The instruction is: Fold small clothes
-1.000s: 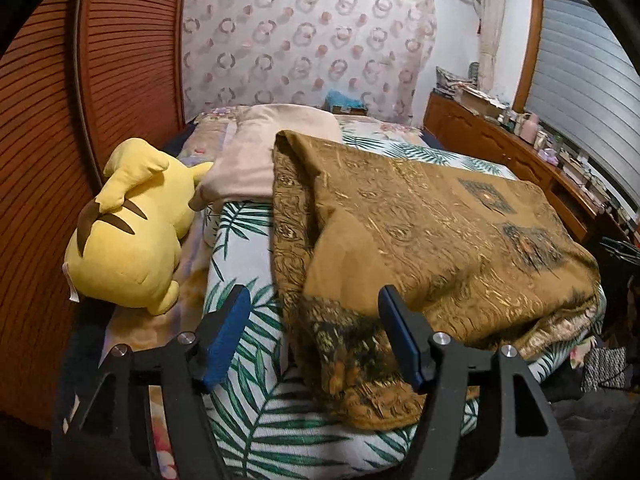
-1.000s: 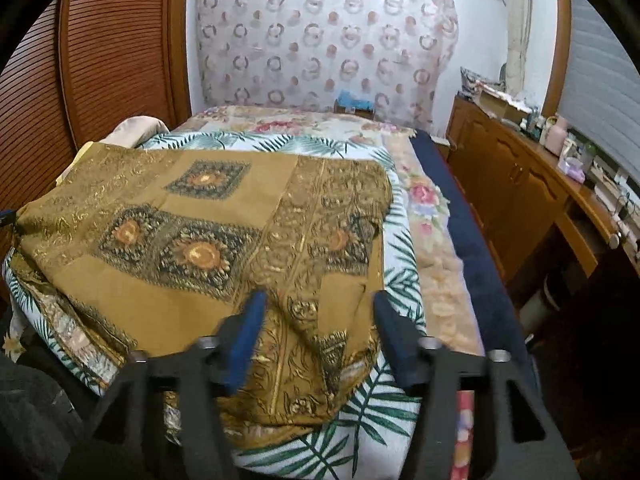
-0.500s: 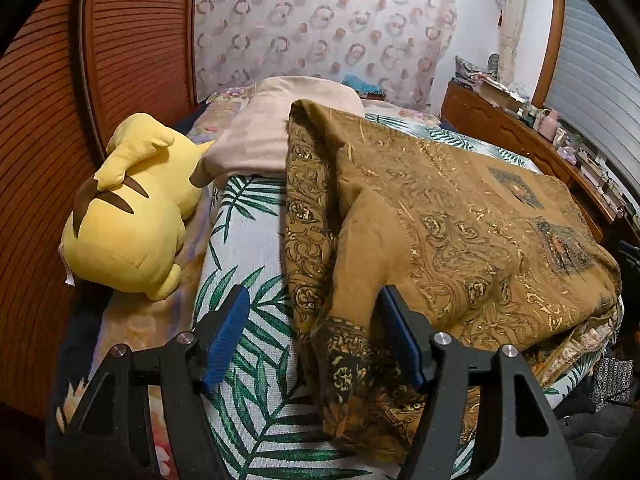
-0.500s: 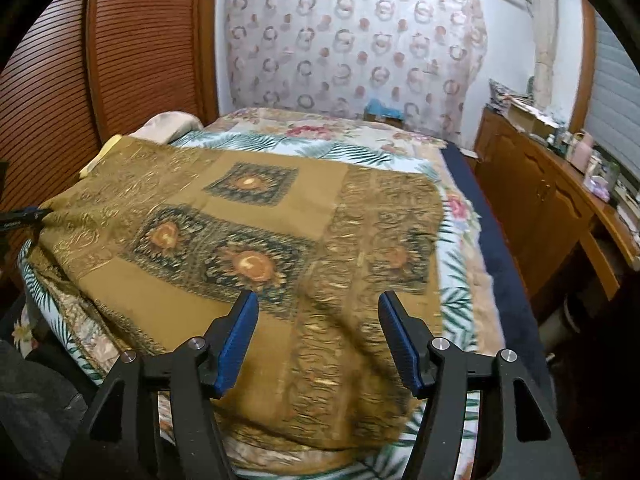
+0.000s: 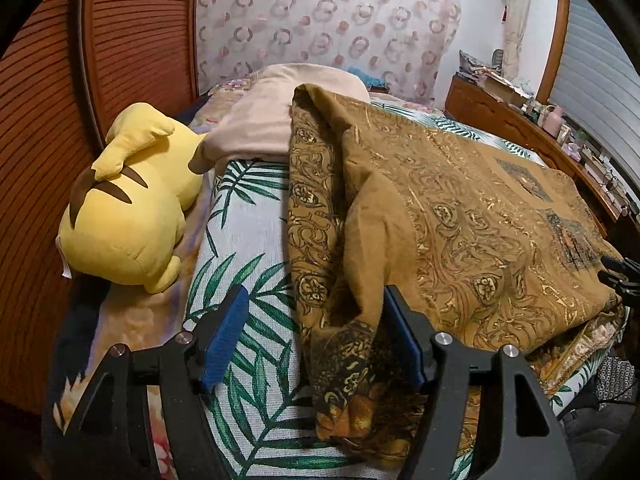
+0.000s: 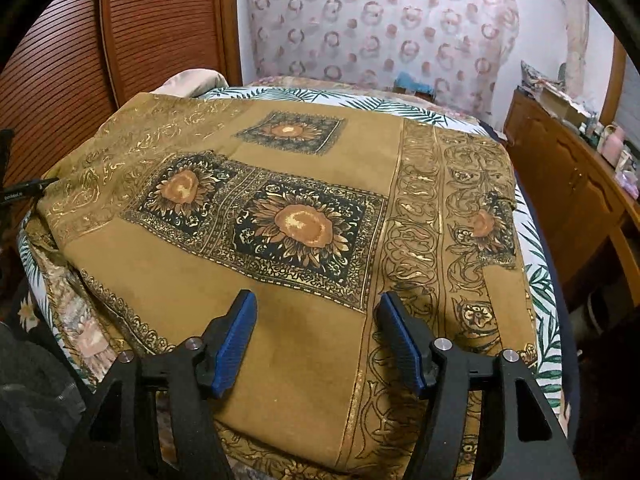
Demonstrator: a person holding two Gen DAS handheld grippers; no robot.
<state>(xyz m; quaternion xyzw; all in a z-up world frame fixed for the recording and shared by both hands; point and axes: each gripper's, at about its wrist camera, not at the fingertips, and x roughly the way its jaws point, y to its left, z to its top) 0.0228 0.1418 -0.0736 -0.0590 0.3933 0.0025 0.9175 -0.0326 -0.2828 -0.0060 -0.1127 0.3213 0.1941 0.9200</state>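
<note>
Left hand-held gripper gapes astride the mustard patterned cloth's rumpled edge—right hand-held gripper, released too, tilts down over its flat middle.

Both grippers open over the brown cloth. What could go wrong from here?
1. The brown printed cloth is bunched in layers at its edge by the left gripper; a pinch there may catch several layers or the leaf-print sheet underneath.
2. The right gripper sits over flat mid-cloth, not an edge, so closing may grab nothing.
</note>
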